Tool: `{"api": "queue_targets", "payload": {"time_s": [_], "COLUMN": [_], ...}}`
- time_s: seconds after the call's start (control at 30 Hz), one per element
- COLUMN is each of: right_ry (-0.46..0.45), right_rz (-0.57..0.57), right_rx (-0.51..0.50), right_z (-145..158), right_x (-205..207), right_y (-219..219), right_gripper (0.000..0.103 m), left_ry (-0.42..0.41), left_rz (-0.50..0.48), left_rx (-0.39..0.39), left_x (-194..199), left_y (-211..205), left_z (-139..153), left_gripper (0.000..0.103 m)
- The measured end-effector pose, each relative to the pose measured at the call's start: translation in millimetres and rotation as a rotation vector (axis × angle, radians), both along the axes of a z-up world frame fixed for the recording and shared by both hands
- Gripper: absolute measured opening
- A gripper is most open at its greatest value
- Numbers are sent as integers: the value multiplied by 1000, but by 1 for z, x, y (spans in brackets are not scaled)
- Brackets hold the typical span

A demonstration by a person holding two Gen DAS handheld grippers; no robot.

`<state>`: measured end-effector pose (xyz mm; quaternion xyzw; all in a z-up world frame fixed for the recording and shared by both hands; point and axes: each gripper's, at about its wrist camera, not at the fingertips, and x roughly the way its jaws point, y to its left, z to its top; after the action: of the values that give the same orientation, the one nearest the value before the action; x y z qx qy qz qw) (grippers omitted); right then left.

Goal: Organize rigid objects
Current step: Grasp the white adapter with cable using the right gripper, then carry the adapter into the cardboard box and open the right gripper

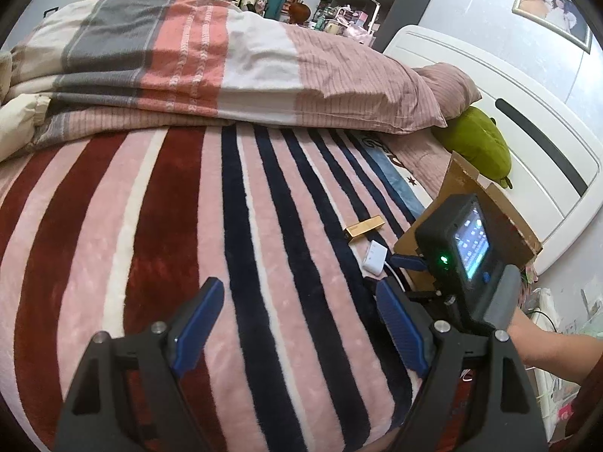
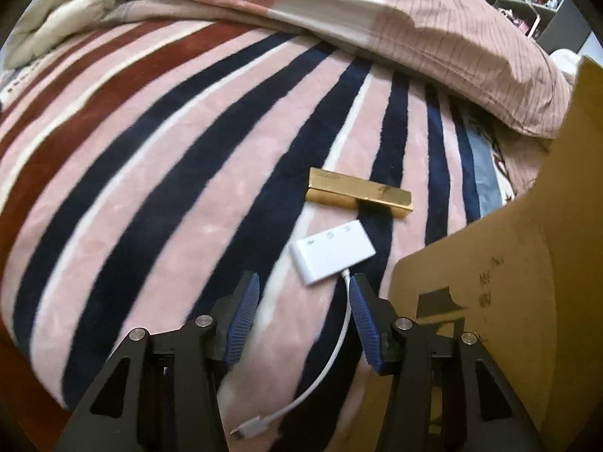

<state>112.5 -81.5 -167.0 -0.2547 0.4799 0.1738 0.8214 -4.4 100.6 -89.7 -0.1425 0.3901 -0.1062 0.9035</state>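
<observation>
A gold bar-shaped box (image 2: 360, 192) lies on the striped blanket, with a white adapter hub (image 2: 332, 251) just in front of it; the hub's white cable (image 2: 331, 361) trails back between my right fingers. My right gripper (image 2: 303, 286) is open and empty, hovering just short of the hub. Both objects also show in the left wrist view: the gold box (image 1: 365, 227) and the hub (image 1: 374, 256). My left gripper (image 1: 297, 293) is open and empty over the blanket, left of them. The right gripper's body (image 1: 463, 252) shows beside it.
A cardboard box (image 2: 520, 263) stands open at the right, its flap beside my right gripper; it also shows in the left wrist view (image 1: 467, 184). A folded quilt (image 1: 211, 60) and pillow (image 1: 448, 86) lie at the far side. A green plush toy (image 1: 478, 143) rests against the white headboard (image 1: 527, 120).
</observation>
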Motion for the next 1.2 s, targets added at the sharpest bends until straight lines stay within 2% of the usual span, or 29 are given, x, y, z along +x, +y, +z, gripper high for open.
{"api": "queue_targets", "payload": {"time_s": [0.17,0.27,0.3,0.47,0.53,0.63,0.77,0.93,1.03,1.1,1.13,1.2], "right_ry": [38,90,95,144,144,144,129,58,11,-28,-44,-78], "right_rz": [-37,-53,-41,98,181,229,269,342,375,394,399,404], "right_rx": [13,61,80,202,229,262,307,373,411,432,439,455], "right_z": [-8,-11,-10,-1,5,11,31,81,112,133,141,158], "right_x": [18,21,18,-7,-25,-41,-52,-63,-65,-66,-66,-64], "right_y": [-3,-3,-2,10,22,32,38,42,41,38,35,27], "right_gripper": [42,31,27,27,27,27,26,26,26,26,26,26], "left_ry": [2,3,3,1,6,18,31,24,6,-6,-16,-30], "left_rz": [12,12,10,7,10,10,-11,-89,-145,-187,-212,-249], "left_rx": [-7,-11,-14,-9,-7,-2,-37,-111,-136,-177,-188,-188], "left_x": [-2,-2,-2,-3,-2,-2,2,14,25,33,37,45], "left_y": [7,8,8,7,8,9,10,4,-2,-6,-11,-23], "left_z": [-3,-4,-4,-3,-4,-5,-5,12,33,48,58,75], "left_gripper": [81,81,81,81,81,81,81,79,64,47,44,30]}}
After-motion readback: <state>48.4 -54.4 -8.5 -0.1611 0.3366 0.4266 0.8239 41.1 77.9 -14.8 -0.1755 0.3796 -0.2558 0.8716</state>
